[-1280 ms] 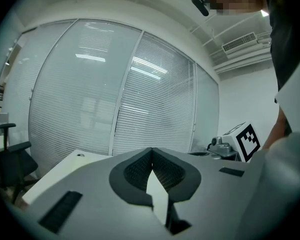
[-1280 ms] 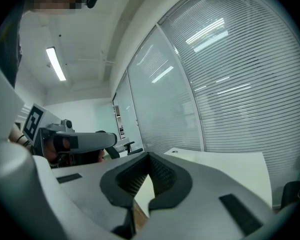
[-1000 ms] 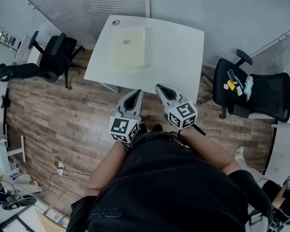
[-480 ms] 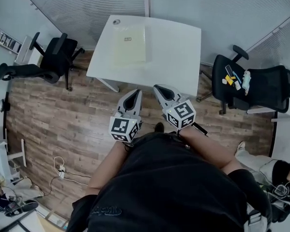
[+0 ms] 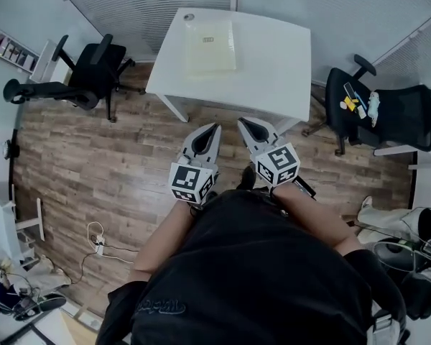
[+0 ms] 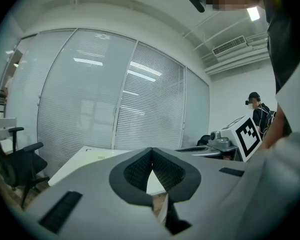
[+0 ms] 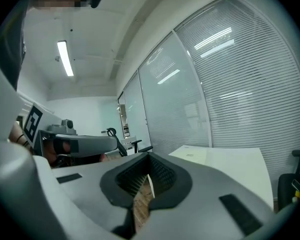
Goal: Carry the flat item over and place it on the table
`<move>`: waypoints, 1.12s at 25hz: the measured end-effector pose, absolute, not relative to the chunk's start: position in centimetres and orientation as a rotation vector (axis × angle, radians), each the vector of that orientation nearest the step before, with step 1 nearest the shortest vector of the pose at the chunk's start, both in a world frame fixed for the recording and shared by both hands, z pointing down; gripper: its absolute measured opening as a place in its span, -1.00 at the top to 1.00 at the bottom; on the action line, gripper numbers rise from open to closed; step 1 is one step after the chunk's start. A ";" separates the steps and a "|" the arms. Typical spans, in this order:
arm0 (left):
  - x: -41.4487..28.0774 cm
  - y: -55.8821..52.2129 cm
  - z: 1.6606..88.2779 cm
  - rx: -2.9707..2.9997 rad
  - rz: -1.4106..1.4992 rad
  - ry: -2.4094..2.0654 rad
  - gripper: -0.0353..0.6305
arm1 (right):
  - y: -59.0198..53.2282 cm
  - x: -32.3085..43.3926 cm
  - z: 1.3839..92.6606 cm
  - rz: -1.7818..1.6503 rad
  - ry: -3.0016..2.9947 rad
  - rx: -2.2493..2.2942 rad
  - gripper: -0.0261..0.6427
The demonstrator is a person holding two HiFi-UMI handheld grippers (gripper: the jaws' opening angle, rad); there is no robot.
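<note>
Flat item, pale yellow with a small label near its far edge, lies on the white bench, in the bench's far left part close to a corner. Nothing touches it. Both tools are held low in front of the person, over the wood floor just short of the bench's near edge and well apart from the item. The left tool has its jaws brought together at the tips, with nothing between them. The right tool is likewise closed and empty. The two sit side by side, their tips pointing toward the bench. A black office chair stands to the left of the bench. A second chair stands to the right, with a few small things on its seat.
</note>
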State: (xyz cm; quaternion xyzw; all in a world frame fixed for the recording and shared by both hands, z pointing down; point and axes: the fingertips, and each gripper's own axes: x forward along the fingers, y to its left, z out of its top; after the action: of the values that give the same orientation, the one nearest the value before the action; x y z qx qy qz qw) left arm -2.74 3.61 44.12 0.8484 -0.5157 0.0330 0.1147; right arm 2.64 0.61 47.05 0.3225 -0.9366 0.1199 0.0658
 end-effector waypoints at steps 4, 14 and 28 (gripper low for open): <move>-4.3 7.1 43.1 2.521 0.097 -1.499 0.85 | 3.8 1.5 47.0 0.368 -2.823 1.014 0.86; -6.7 14.6 43.1 2.566 0.114 -1.429 0.85 | 12.5 -1.3 46.2 0.303 -2.798 1.076 0.86; -5.6 19.1 43.4 2.616 0.103 -1.334 0.85 | 17.7 -1.1 45.9 0.237 -2.772 1.127 0.86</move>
State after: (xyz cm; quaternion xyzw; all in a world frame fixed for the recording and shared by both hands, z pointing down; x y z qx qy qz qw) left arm -5.63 19.12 43.44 0.8857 -0.4517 0.0349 0.1013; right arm -1.06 17.72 45.86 0.3745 -0.9212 0.0787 0.0698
